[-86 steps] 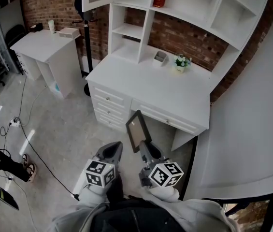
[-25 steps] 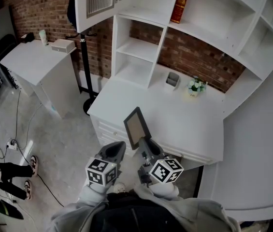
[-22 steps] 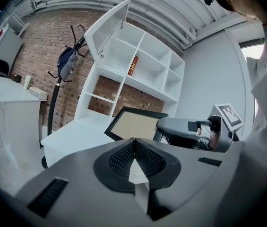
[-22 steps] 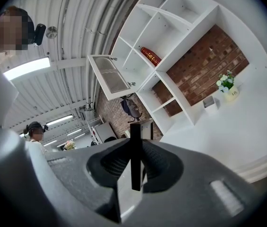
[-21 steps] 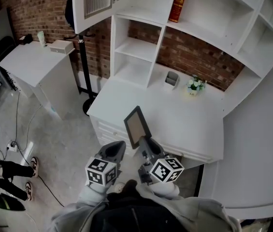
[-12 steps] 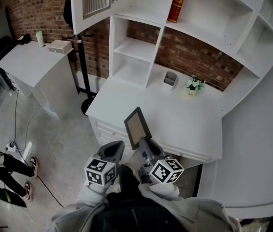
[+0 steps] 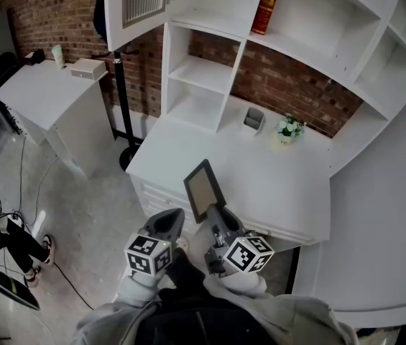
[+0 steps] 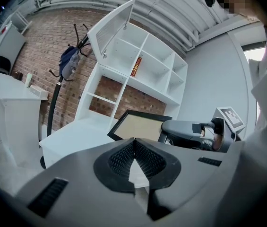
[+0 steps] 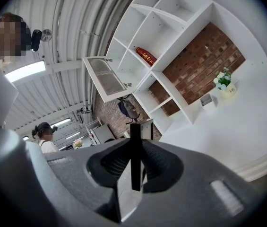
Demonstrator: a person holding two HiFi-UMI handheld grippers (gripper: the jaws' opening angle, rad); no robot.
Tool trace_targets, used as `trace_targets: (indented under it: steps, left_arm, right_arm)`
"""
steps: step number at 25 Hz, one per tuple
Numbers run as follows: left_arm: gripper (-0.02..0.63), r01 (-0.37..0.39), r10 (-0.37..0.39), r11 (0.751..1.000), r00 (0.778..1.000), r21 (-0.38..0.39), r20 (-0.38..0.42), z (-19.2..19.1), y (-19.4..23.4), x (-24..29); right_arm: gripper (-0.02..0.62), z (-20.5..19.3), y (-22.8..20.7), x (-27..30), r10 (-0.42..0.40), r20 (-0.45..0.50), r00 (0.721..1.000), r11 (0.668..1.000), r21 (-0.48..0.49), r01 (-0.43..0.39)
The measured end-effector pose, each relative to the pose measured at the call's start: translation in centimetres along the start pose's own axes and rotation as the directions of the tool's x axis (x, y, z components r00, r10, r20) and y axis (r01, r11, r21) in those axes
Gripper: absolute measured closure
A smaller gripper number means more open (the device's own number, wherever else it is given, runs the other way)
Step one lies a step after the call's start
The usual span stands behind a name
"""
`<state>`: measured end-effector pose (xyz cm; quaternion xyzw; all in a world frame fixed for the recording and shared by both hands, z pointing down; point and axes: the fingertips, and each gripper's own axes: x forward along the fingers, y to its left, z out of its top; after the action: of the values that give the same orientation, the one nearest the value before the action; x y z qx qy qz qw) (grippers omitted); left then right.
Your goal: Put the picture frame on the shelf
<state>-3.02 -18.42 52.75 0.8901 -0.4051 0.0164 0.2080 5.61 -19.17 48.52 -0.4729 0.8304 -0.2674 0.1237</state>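
- Picture frame (image 7: 203, 190): dark rim, pale panel. It was held tilted in the air over the near edge of the desk (image 7: 274, 182), touching neither the desk nor the shelf (image 7: 201, 72).
- Right gripper (image 7: 215, 220): jaws pinched on the frame's lower rim. In the right gripper view the rim stood edge-on between the pads.
- Left gripper (image 7: 169, 220): just beside the right one. Its jaws were pressed together with nothing between them.
- Desk: white, with drawers below. Near its back wall it carried a small flower pot (image 7: 287, 129) and a grey holder (image 7: 254, 118).
- Shelf: white open compartments above the desk. A red book (image 7: 268, 0) stood upright in an upper bay, and a cabinet door (image 7: 135, 6) was swung open at upper left.
- Side desk (image 7: 41, 85): white, well apart to the left, against a brick wall.
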Motion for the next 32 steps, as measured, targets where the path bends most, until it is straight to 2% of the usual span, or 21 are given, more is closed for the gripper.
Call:
trace_targets:
  steps: [21,32]
  left_arm:
    - [0.601,0.005,-0.007,0.999,0.999,0.044,0.045,7.7,6.5,8.7]
    - [0.601,0.023,-0.027,0.997,0.998,0.071,0.062,11.9,10.4,14.1]
  right_arm:
    - [0.529,7.2,-2.4,11.2,0.067,0.068,0.995,0.998,-0.003,-0.066]
    - [0.529,10.7,-4.3,17.4,0.073,0.106,0.992,0.997,0.007,-0.074]
